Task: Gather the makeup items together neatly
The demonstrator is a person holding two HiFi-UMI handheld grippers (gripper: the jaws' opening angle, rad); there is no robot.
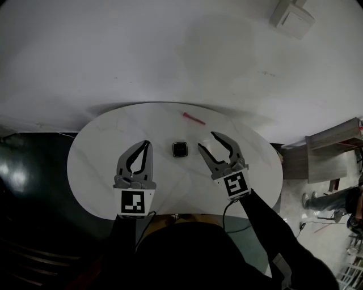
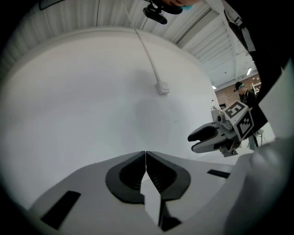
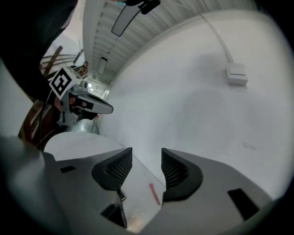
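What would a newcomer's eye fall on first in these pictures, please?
Over the white oval table hover the left gripper, jaws together, and the right gripper, jaws apart with nothing between them. On the table between them lies a small black square compact. Beyond it, near the table's far edge by the wall, lies a thin pink stick.

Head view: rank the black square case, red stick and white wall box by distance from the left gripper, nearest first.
From the left gripper:
1. Black square case: on the table, just to the gripper's right.
2. Red stick: farther right, near the table's far edge.
3. White wall box: off the table, top right of the view.
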